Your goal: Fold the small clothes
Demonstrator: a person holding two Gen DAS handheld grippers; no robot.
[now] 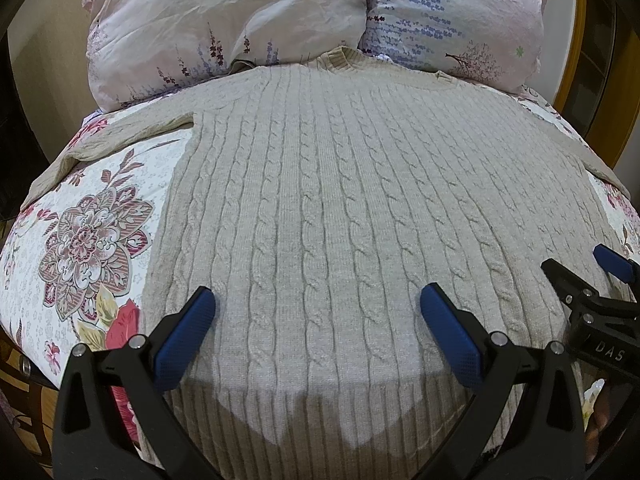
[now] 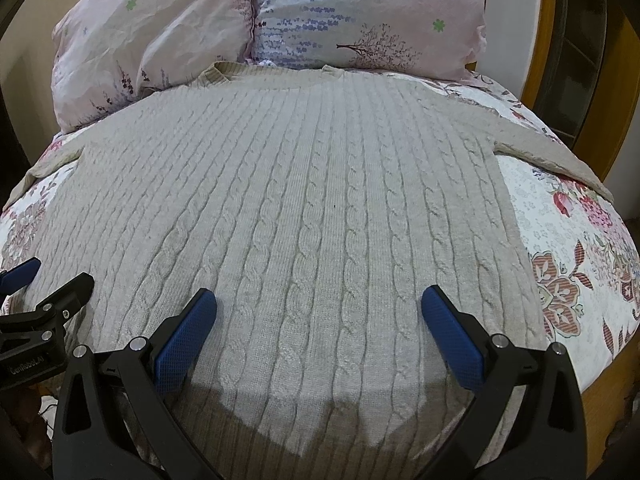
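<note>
On bed (image 1: 92, 240), beige sweater (image 1: 320, 200) flat, unfolded. Left tongs (image 1: 318, 308) and right tongs (image 2: 320, 308) wide apart, gripping nothing. Next: pinch near hem.

We have open room above the flat sweater (image 1: 320, 208), which covers most of the bed (image 1: 92, 240). At the far end two pillows (image 1: 224, 28) stand as a wall against its collar. To the right a wooden frame (image 2: 600, 92) hems us in. Bare bedspread flanks both sides, under the sleeves (image 2: 556, 156).
</note>
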